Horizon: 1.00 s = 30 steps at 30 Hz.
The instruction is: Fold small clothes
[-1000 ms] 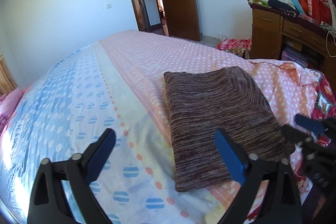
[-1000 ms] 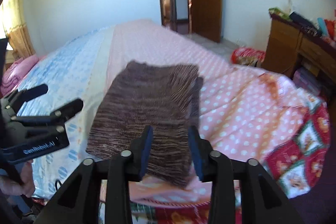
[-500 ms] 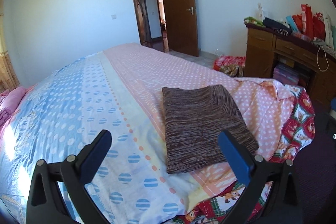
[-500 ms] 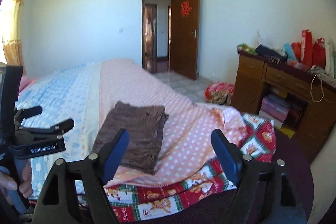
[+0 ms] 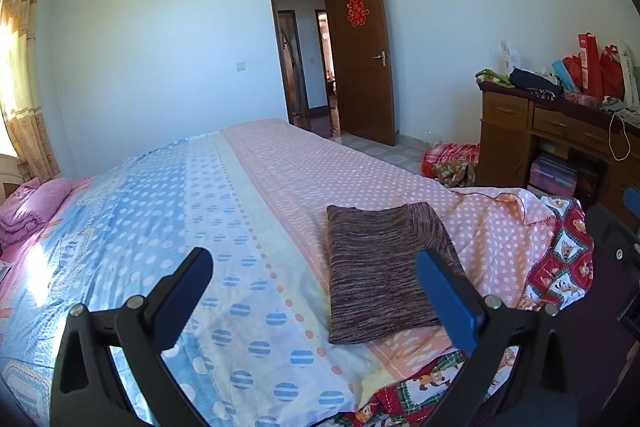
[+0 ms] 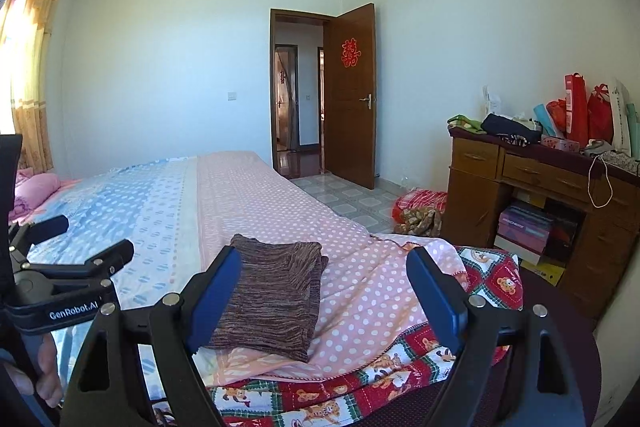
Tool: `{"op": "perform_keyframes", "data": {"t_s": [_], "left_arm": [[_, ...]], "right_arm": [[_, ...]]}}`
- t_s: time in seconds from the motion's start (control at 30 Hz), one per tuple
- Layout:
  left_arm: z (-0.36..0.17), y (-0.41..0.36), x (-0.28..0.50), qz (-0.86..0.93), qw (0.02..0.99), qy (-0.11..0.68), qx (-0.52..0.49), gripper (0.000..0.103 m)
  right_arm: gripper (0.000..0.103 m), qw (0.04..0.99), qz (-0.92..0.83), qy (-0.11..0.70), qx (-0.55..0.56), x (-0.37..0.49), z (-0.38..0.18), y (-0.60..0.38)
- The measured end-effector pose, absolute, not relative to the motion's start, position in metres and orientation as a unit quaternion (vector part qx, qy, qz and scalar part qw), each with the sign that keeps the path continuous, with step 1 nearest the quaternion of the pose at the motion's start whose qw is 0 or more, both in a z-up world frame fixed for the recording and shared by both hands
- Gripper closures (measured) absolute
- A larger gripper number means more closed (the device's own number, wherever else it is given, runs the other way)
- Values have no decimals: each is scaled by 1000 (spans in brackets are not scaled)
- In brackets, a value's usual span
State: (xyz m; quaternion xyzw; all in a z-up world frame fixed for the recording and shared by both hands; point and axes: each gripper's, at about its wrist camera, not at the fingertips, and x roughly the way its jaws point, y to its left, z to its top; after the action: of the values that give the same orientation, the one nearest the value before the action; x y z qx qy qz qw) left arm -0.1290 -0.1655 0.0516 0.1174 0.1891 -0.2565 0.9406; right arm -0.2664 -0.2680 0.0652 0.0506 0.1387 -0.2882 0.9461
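Note:
A brown knitted garment lies folded flat in a rectangle near the foot corner of the bed; it also shows in the right wrist view. My left gripper is open and empty, held back above the bed's near edge, left of the garment. My right gripper is open and empty, drawn back from the bed with the garment seen between its jaws. The left gripper also shows in the right wrist view.
The bed has a blue and pink dotted cover over a red cartoon quilt. A wooden desk with bags stands at the right. A pink pillow lies far left. A bundle of cloth sits on the tiled floor by the open door.
My right gripper opened and let go of the garment's edge, which now lies flat. Both grippers pulled back and up from the bed, so the garment looks smaller and farther.

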Motion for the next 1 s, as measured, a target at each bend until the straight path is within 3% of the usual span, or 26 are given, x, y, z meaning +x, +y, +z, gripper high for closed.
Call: {"op": "perform_keyframes", "data": {"t_s": [1.0], "left_arm": [[56, -165, -134, -258, 941, 183, 123, 0]], "right_arm": [[17, 946, -287, 137, 56, -268, 67, -271]]}}
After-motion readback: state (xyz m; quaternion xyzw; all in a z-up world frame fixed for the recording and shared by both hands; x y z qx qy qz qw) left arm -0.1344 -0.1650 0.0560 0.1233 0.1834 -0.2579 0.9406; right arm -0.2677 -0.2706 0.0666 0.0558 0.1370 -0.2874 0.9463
